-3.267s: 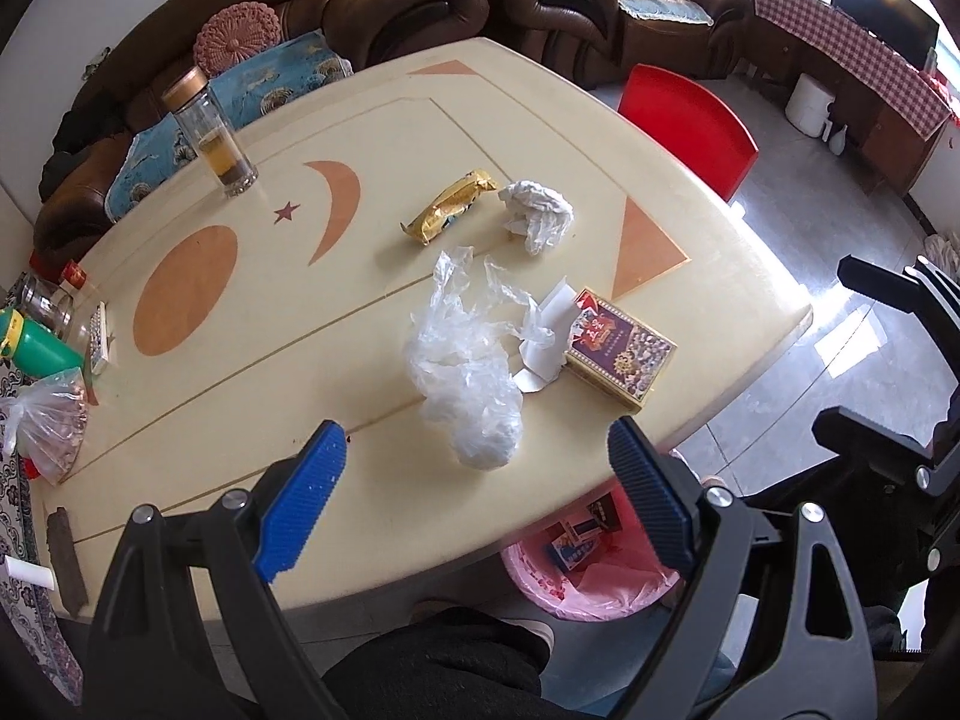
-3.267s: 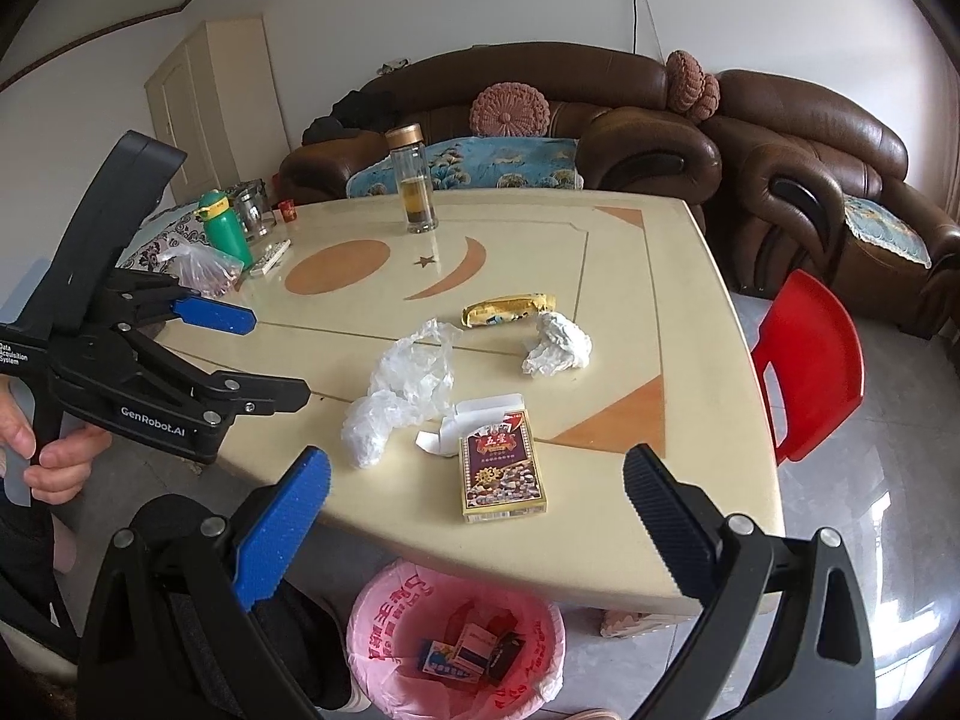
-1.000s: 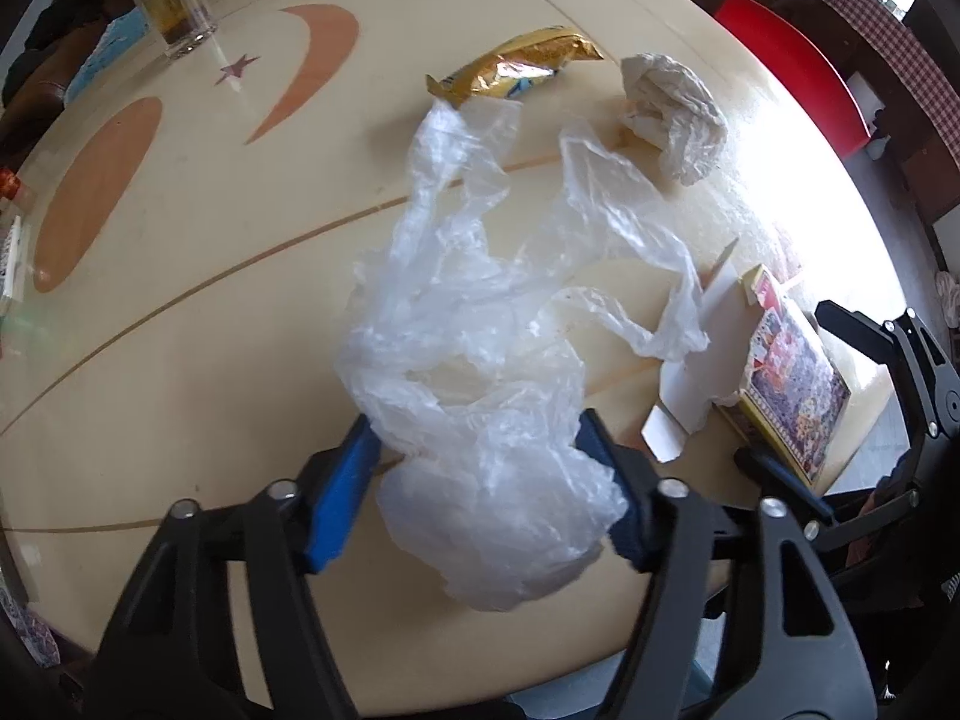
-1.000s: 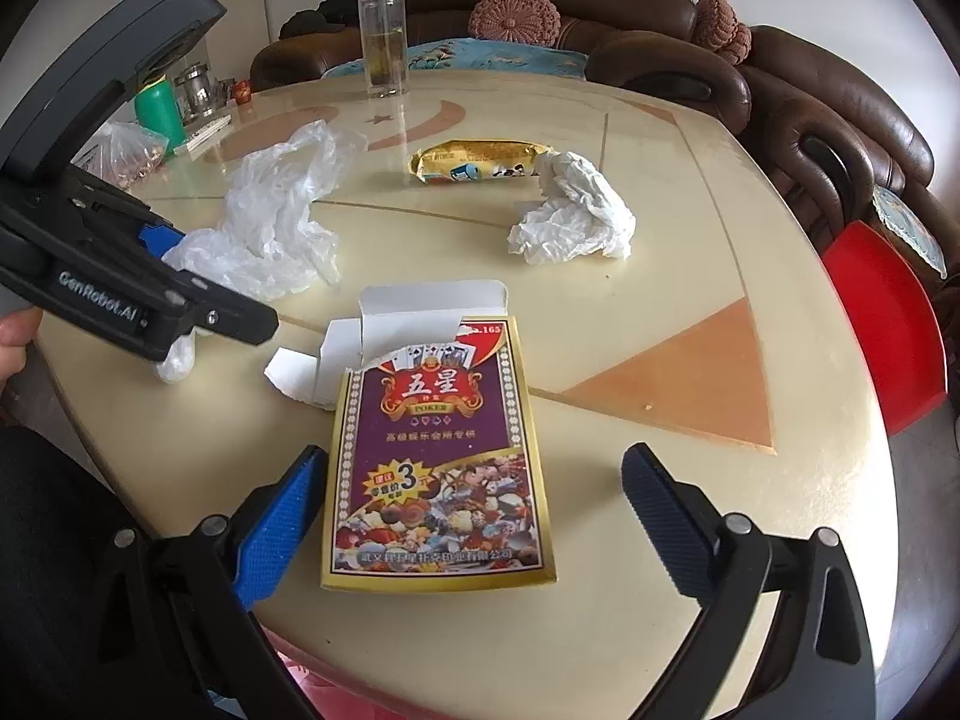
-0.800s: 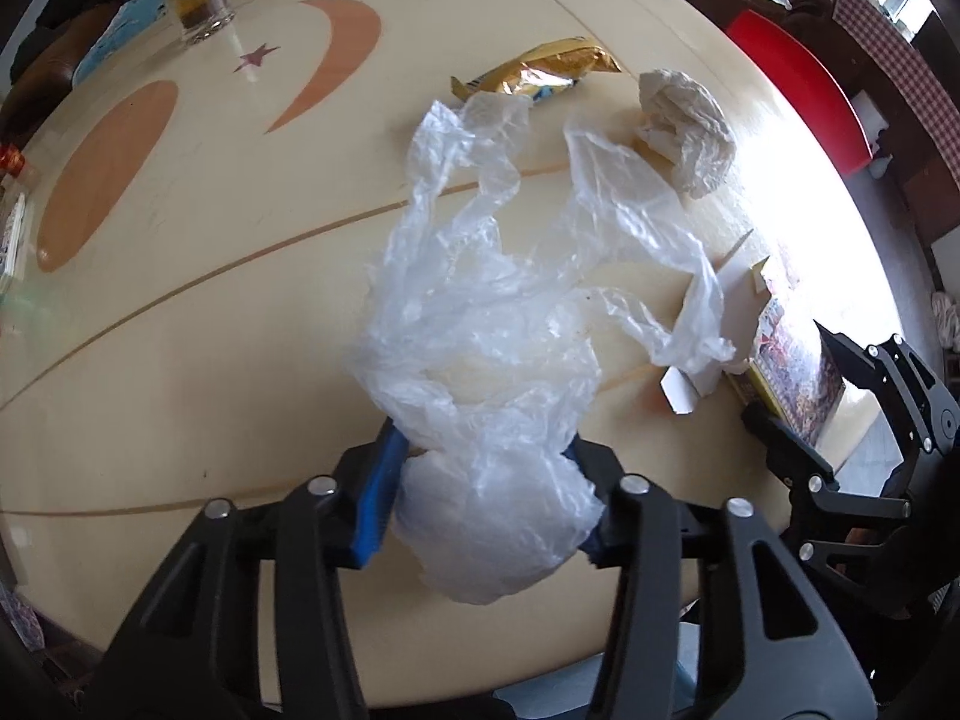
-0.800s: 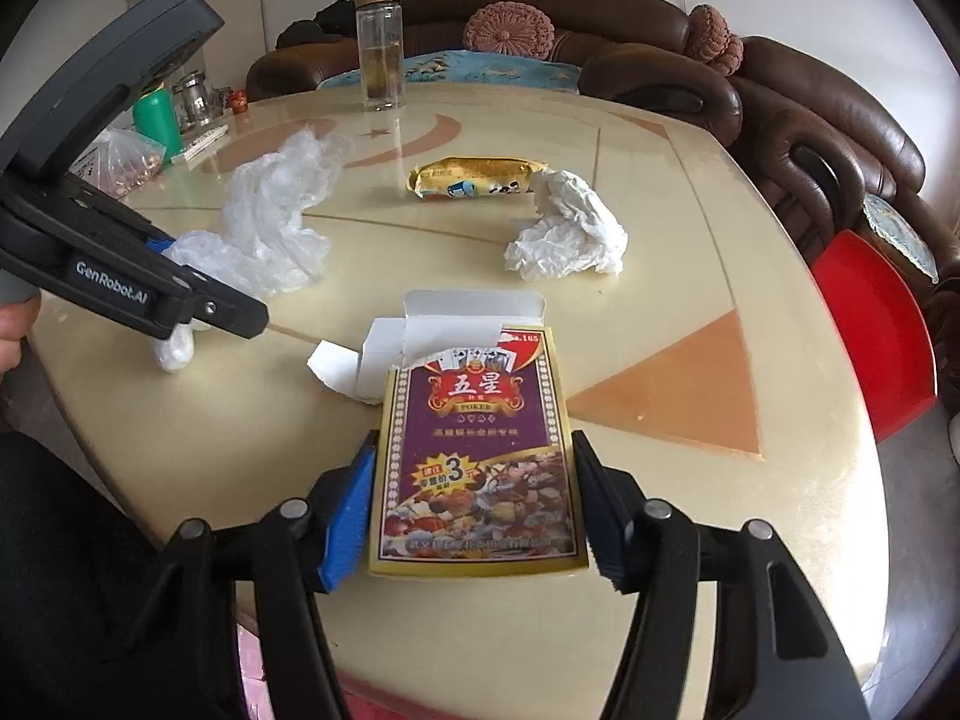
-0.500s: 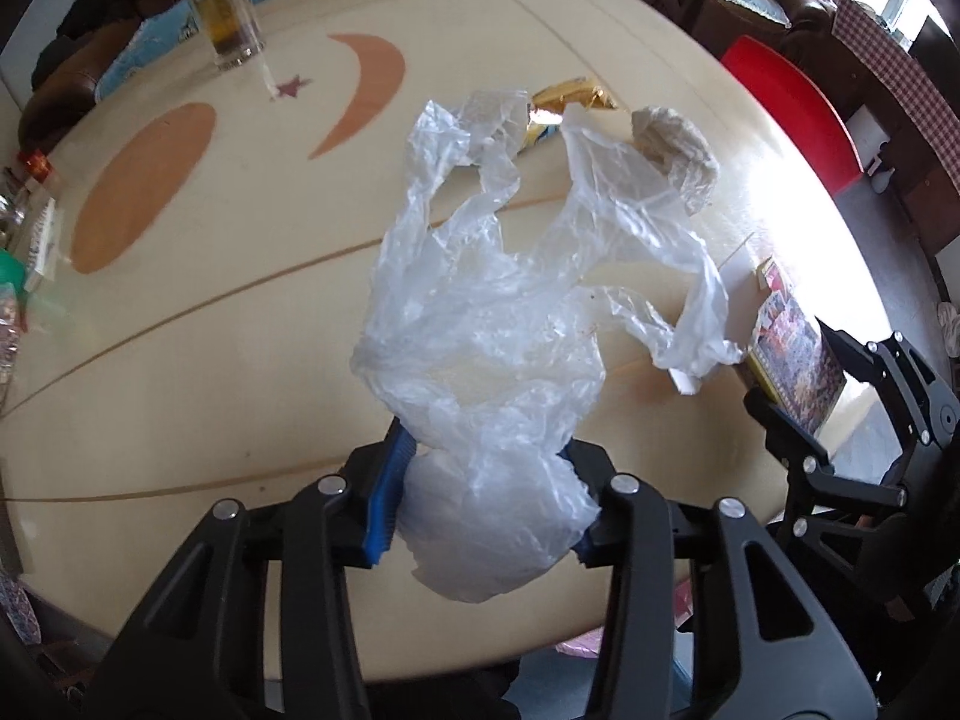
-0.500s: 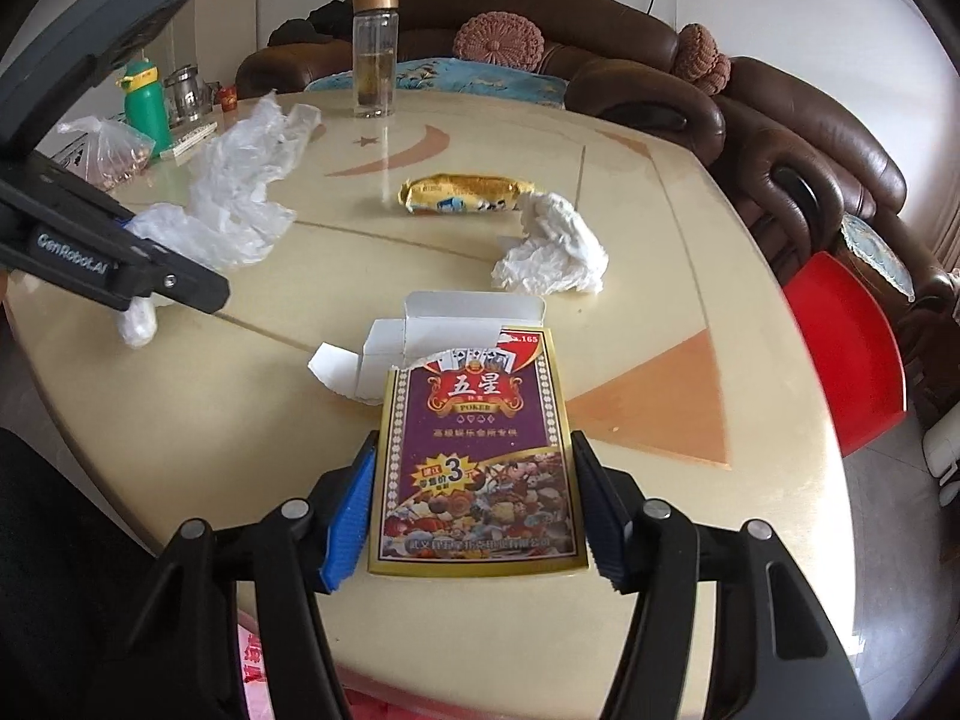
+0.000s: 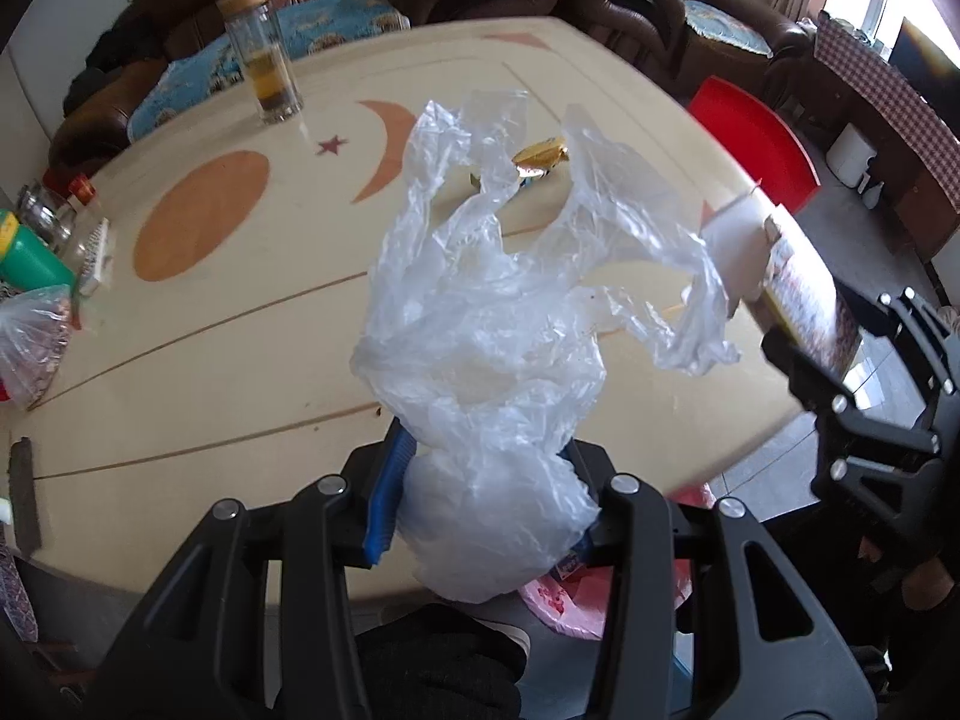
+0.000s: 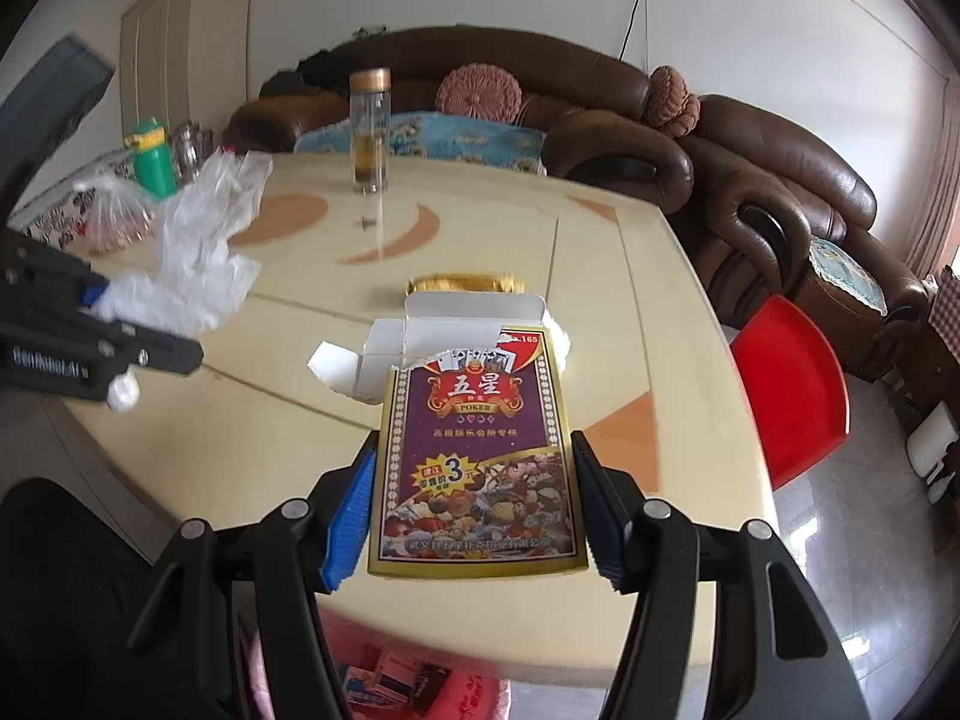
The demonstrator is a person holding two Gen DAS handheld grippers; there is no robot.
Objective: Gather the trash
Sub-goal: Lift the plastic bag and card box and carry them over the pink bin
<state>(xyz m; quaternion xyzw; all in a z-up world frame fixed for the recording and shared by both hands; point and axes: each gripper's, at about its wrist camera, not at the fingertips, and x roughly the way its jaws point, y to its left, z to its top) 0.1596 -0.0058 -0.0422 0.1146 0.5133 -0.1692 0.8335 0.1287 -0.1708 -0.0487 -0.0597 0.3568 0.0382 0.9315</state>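
My left gripper (image 9: 483, 480) is shut on a crumpled clear plastic bag (image 9: 498, 324), held up off the cream table (image 9: 180, 360). My right gripper (image 10: 474, 516) is shut on a purple and gold playing-card box (image 10: 480, 432) with its white flap torn open, also raised above the table. In the left wrist view the card box (image 9: 804, 294) and the right gripper (image 9: 840, 372) show at the right. A gold snack wrapper (image 10: 465, 285) lies on the table behind the box. A pink-lined trash bin (image 10: 420, 684) stands on the floor below the table's near edge.
A glass bottle (image 10: 369, 126) stands at the far side of the table, with a green bottle (image 10: 153, 159) and a filled small bag (image 9: 30, 348) at its left end. A red chair (image 10: 792, 384) is to the right. Brown sofas (image 10: 750, 180) line the back.
Both grippers closed, the left on the plastic bag and the right on the card box. Both then rose, lifting bag and box off the table.
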